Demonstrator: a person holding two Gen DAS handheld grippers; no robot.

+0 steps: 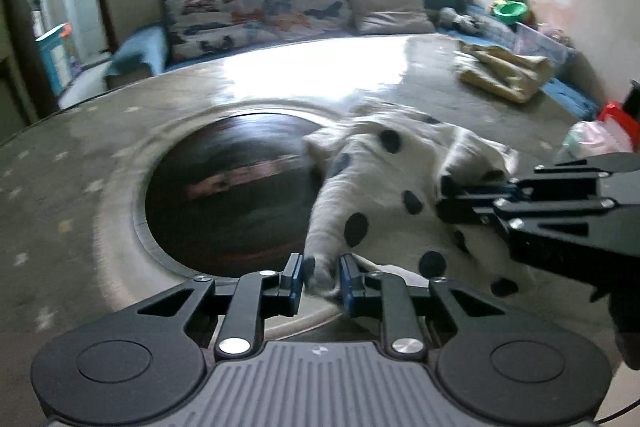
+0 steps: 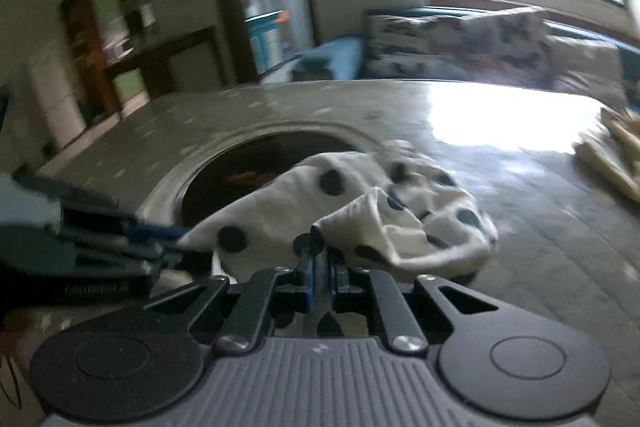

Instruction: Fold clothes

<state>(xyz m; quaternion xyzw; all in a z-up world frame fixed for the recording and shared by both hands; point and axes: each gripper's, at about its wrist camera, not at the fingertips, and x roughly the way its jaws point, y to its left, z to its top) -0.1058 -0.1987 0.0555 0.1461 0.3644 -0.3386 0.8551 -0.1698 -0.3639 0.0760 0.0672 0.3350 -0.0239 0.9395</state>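
A white garment with black dots [image 1: 384,203] lies bunched on the grey table [image 1: 60,187], partly over a dark round inset [image 1: 228,195]. My left gripper [image 1: 322,277] is shut on a rolled edge of that cloth. The right gripper [image 1: 452,203] enters from the right in the left wrist view, shut on another fold. In the right wrist view the same garment [image 2: 360,203] spreads ahead, my right gripper [image 2: 322,267] is shut on its near edge, and the left gripper [image 2: 172,235] holds its left corner.
A folded beige garment [image 1: 504,71] lies at the table's far right. Behind the table runs a blue sofa with butterfly-print cushions [image 1: 260,11] and a green bowl [image 1: 510,9]. A red and white bag [image 1: 604,131] sits at the right edge. The dark inset [image 2: 248,167] is near centre.
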